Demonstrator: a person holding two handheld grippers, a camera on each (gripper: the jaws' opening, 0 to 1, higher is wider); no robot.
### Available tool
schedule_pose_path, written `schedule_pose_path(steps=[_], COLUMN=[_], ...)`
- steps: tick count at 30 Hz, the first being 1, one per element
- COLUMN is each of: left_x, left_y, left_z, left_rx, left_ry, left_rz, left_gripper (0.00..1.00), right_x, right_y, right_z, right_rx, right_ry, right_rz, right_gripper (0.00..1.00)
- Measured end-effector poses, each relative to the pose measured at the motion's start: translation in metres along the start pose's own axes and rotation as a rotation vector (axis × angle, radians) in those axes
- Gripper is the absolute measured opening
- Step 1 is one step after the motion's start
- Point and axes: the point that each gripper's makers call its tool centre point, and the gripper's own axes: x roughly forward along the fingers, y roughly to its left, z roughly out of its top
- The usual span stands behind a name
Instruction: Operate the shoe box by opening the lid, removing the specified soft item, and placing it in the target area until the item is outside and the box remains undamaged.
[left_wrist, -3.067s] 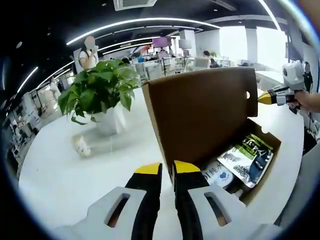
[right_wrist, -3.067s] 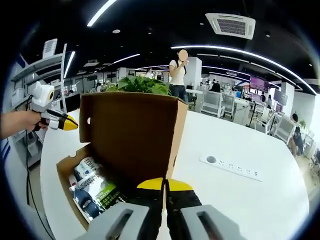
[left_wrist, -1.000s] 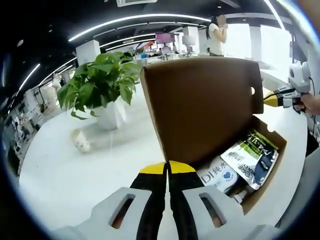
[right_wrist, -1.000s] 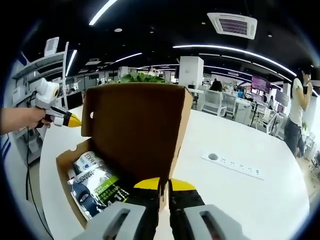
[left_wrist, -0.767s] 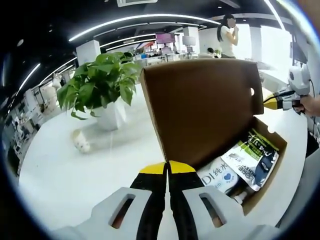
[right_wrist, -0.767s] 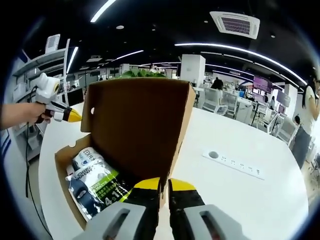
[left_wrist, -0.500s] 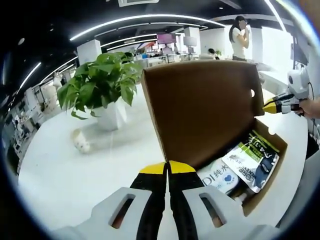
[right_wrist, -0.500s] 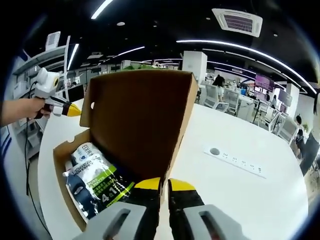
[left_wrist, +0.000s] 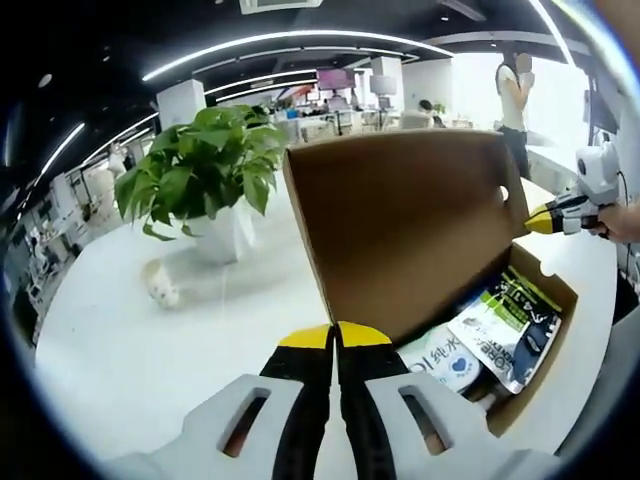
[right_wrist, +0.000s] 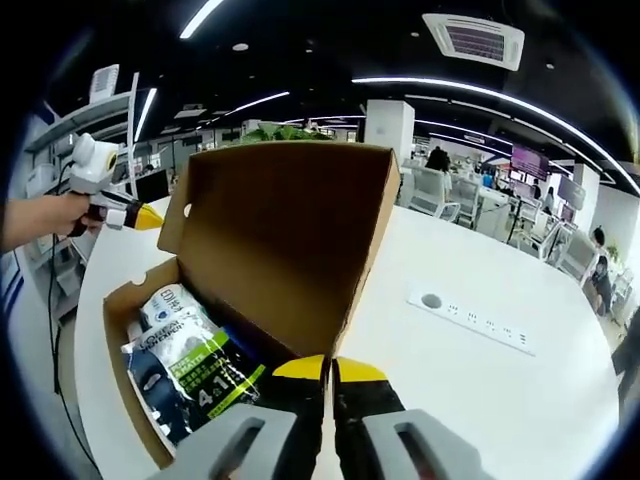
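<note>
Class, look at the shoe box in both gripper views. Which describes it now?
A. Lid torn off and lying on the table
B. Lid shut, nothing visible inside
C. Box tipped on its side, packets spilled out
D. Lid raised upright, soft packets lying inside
D: the brown lid stands raised above the shoe box, and soft packets lie inside it.

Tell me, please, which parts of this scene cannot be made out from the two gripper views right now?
- Box floor: in both views the packets cover it, and the raised lid hides the back of the shoe box.
- Packet count: in the left gripper view, they overlap; the box wall cuts them off.
- Small object by the potted plant: too small, blurred.
- Power strip sockets in the right gripper view: too small.
</note>
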Motion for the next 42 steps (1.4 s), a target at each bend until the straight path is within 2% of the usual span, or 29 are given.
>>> schedule_pose_path(steps=[7,10,18,42], left_x=[0.001,-0.002,-0.001,0.006], left_y=[0.001,-0.008,-0.011,-0.018], left_z=[0.000,-0.008,-0.021,-0.016], left_rx=[-0.008,0.001,-0.018,-0.041], left_ry=[-0.008,0.021,0.042,0.047], left_rz=[0.004,0.001,0.008,0.012], left_gripper=[0.02,0.03,0.02,0.02], right_x=[0.001,0.002,0.002,0.008], right_y=[-0.001,-0.001,-0.001,-0.007], right_z=[0.000,0.001,0.001,0.004], right_rx=[0.007,0.009,0.020,0.075], right_ry=[0.004,0.001,0.004,0.011], right_rz=[0.001,0.001,0.002,0.010], right_gripper=[0.00,0.00,0.00,0.00])
